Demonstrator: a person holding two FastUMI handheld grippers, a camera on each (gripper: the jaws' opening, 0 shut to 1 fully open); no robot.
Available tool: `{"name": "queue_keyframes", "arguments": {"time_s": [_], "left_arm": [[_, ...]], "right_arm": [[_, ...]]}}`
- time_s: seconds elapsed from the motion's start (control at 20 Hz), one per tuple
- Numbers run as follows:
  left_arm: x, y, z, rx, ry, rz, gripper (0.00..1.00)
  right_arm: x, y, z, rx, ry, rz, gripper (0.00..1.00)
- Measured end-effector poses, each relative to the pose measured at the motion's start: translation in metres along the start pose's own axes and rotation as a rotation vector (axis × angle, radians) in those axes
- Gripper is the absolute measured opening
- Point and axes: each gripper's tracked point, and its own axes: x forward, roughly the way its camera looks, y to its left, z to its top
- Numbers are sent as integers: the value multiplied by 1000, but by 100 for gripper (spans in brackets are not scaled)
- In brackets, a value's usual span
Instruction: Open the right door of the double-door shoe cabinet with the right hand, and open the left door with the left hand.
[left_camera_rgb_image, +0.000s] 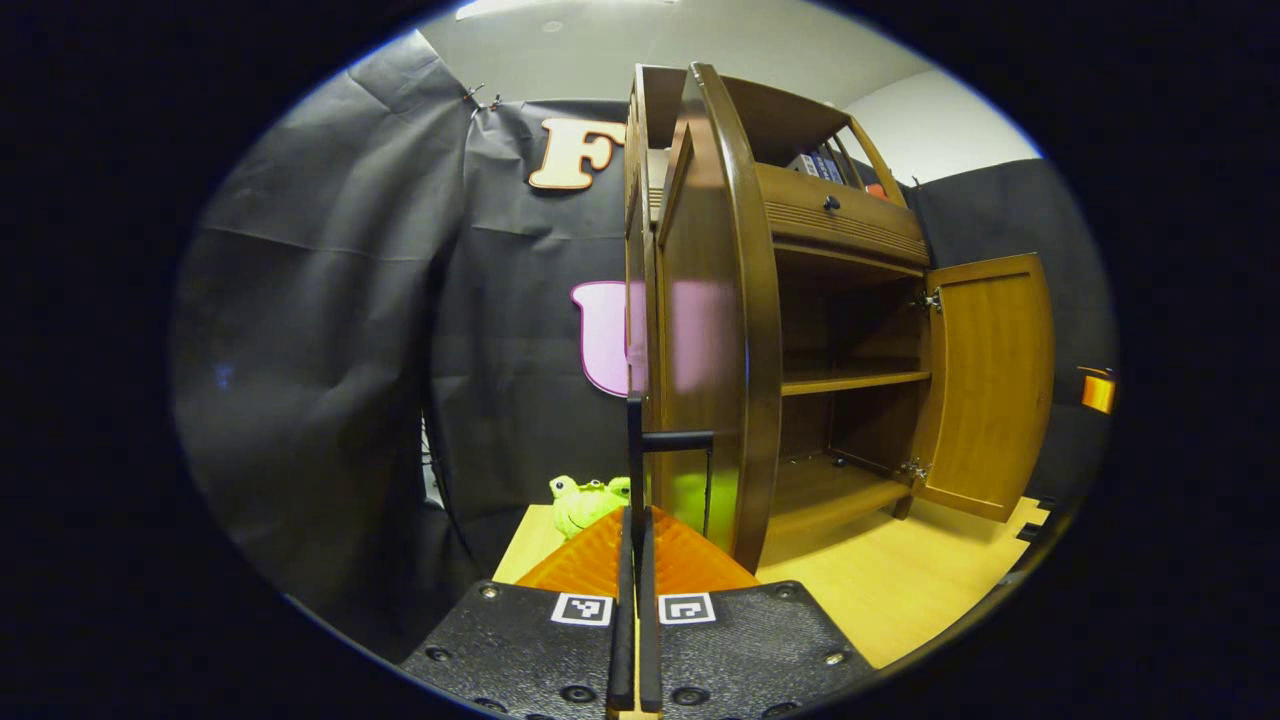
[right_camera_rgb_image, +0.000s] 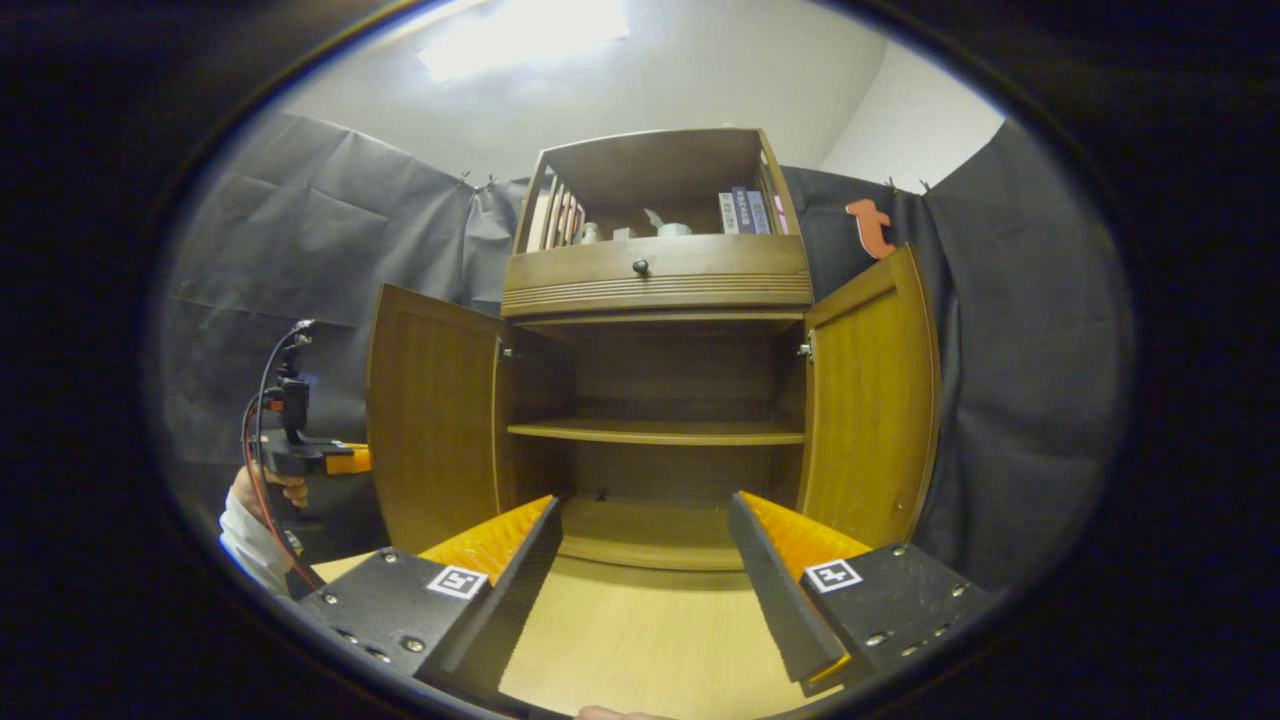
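Observation:
The brown wooden shoe cabinet (right_camera_rgb_image: 655, 285) stands straight ahead in the right gripper view, with both doors swung out. Its left door (right_camera_rgb_image: 435, 425) and right door (right_camera_rgb_image: 872, 400) flank bare shelves. My right gripper (right_camera_rgb_image: 642, 510) is open in front of the lower shelf and holds nothing. In the left gripper view the left door (left_camera_rgb_image: 720, 300) shows edge-on, close by. My left gripper (left_camera_rgb_image: 635, 515) is shut on that door's thin black handle (left_camera_rgb_image: 634, 440). The right door (left_camera_rgb_image: 990, 385) hangs open farther off. A hand holds the left gripper (right_camera_rgb_image: 300, 455) behind the left door.
A green plush toy (left_camera_rgb_image: 585, 500) lies on the light wooden surface (right_camera_rgb_image: 650, 640) beside the cabinet. Above the doors are a drawer with a dark knob (right_camera_rgb_image: 640, 267) and a top shelf with books (right_camera_rgb_image: 745, 210). Black cloth walls surround the booth.

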Motion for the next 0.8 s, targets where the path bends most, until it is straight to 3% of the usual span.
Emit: {"name": "queue_keyframes", "arguments": {"time_s": [0.15,0.35,0.5,0.65,0.7,0.8], "left_arm": [[-1,3,8,5,-39,32,0],[-11,12,9,40,-37,114,26],[-18,20,10,35,-32,187,32],[-27,20,16,-32,-68,254,46],[-25,20,19,-47,-93,266,42],[-25,16,22,-63,-113,278,46]], "right_arm": [[0,-1,1,1,-6,-4,100],[2,-8,1,-3,-20,-29,99],[1,-15,-1,3,-19,-52,99],[3,-26,-6,8,-9,-77,96],[2,-28,-6,12,-10,-78,99],[1,-37,-6,13,-16,-95,99]]}}
